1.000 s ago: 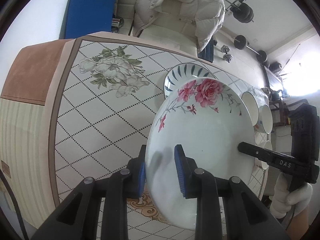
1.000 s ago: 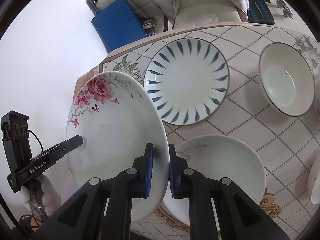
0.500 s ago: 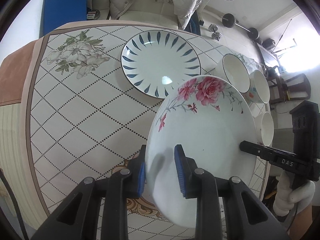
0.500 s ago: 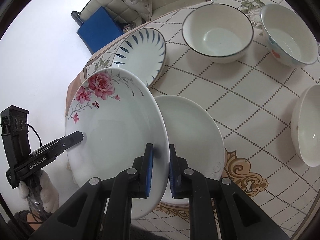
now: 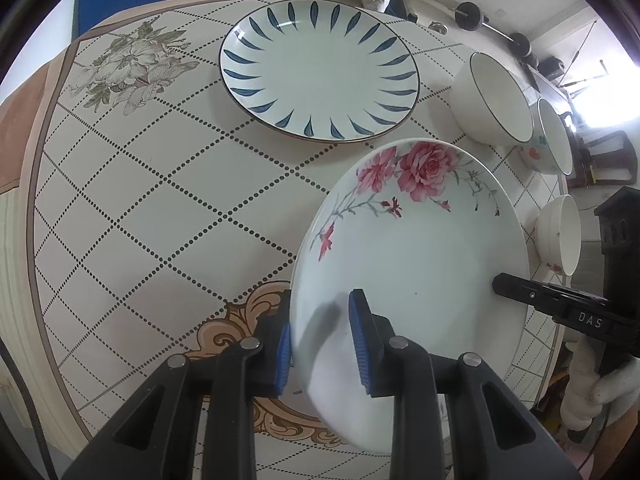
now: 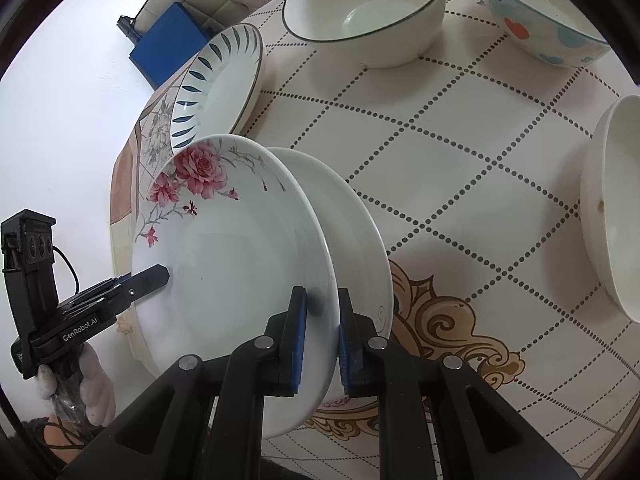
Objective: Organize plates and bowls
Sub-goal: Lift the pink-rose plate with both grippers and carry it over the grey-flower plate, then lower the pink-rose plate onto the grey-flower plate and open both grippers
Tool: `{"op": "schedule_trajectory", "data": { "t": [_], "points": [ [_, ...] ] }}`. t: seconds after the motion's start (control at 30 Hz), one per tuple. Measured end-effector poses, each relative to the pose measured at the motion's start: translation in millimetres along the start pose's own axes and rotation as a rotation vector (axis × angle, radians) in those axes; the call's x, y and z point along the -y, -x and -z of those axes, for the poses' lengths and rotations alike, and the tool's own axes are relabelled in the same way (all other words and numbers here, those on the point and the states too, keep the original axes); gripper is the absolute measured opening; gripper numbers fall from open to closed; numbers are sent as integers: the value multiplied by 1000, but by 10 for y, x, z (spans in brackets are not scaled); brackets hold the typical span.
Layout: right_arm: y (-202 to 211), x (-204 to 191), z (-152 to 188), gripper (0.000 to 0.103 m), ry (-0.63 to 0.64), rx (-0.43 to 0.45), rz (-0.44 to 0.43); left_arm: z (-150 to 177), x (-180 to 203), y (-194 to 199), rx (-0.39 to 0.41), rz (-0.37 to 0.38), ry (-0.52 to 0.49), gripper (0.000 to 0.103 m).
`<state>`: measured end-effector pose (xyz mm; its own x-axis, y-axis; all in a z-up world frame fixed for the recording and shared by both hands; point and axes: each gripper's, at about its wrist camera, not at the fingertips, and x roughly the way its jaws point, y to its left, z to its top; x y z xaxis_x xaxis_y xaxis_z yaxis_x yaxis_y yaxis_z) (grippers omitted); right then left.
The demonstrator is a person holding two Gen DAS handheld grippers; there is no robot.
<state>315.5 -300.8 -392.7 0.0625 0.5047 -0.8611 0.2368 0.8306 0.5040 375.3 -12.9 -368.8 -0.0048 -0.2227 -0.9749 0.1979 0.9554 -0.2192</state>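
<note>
Right now the rose plate (image 5: 416,248) is held off the table between both tools: the left gripper (image 5: 320,340) pinches its near-left rim with its blue pads (image 5: 362,344) on either face, and the right gripper (image 6: 322,332) is clamped the same way on the opposite edge. Each wrist view shows the other tool reaching in at the plate's far side.

In the right wrist view, just beyond the right gripper and beneath the rose plate, a plain white plate (image 6: 360,232) lies flat on the table (image 6: 460,152); the rose plate hangs tilted over it, and I cannot tell whether the two are touching. Judging by that, this is a stacking step about to finish, with the rose plate yet to be lowered and let go.

Farther off, the blue-leaf plate (image 5: 320,68) sits alone on the table, well apart from the pair. To its right stand a dark-rimmed white bowl (image 5: 496,100) and a spotted bowl (image 5: 552,144) close beside each other, and a third white bowl (image 5: 560,236) nearer on the right. None of the bowls is nested, so most of the sorting looks undone: the blue-leaf plate and all three bowls remain.
</note>
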Motion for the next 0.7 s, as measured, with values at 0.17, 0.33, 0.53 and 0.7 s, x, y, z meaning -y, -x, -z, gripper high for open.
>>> {"op": "schedule_trajectory", "data": {
  "t": [0.17, 0.33, 0.53, 0.7],
  "points": [
    [-101, 22, -35, 16, 5, -10, 15, 20, -4, -126, -23, -14, -1, 23],
    [-198, 29, -49, 16, 18, -17, 36, 30, 9, -229, -39, -29, -7, 23],
    [-288, 32, -65, 16, 18, -23, 37, -19, 75, -258, -36, -57, -20, 24],
    [-285, 74, -65, 16, 8, -14, 23, -41, 106, -284, -49, -76, -22, 24]
  ]
}}
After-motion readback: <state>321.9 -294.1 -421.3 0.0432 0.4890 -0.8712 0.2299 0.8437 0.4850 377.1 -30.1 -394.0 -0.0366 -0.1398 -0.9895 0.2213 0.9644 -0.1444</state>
